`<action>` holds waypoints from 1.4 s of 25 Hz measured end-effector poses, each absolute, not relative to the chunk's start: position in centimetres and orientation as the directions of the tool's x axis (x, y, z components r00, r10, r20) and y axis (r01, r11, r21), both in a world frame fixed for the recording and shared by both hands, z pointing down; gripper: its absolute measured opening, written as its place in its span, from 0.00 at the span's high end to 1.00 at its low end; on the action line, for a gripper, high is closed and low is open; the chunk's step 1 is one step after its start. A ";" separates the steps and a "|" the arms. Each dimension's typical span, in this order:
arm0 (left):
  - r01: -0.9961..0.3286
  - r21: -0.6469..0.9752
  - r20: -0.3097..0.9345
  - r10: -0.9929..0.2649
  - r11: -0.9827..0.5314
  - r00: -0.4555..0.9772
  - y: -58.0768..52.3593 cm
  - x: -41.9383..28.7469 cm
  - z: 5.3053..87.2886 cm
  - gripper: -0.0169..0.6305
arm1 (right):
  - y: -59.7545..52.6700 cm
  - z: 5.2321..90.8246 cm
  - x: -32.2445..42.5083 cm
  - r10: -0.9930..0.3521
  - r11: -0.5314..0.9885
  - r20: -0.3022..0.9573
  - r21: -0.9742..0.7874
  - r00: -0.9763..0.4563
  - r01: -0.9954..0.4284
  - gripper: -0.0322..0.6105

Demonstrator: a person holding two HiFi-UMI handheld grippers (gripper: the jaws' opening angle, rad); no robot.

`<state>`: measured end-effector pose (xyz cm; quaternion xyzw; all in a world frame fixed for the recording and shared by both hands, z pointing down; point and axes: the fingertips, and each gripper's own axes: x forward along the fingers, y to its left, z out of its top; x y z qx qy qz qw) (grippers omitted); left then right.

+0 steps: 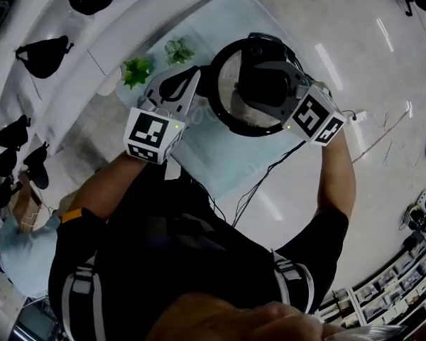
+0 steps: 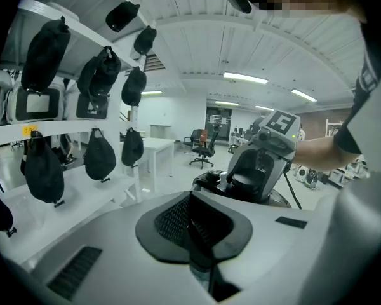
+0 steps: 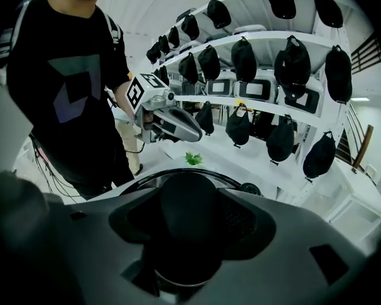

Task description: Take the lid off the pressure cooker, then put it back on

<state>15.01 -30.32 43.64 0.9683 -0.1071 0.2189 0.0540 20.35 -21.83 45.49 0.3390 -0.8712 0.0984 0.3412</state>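
Note:
The pressure cooker stands on a pale table, its glass lid with a black rim lying over the pot. My right gripper reaches in from the right, and its jaws are closed on the lid's black knob, which fills the gap between the pads. I cannot tell whether the lid is raised off the pot. My left gripper hovers just left of the cooker with its jaws together and nothing held. In the left gripper view the cooker and the right gripper lie a short way ahead.
Two small green plants sit on the table behind the left gripper. White shelves with several black caps run along the left. Black cables trail off the table's near edge. Office chairs stand far off.

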 end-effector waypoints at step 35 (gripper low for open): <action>-0.520 0.090 0.331 -0.467 -0.849 0.820 -24.2 10.3 42.4 0.96 | -23.5 45.9 22.1 -0.756 0.392 0.596 0.081 -0.271 -0.916 0.50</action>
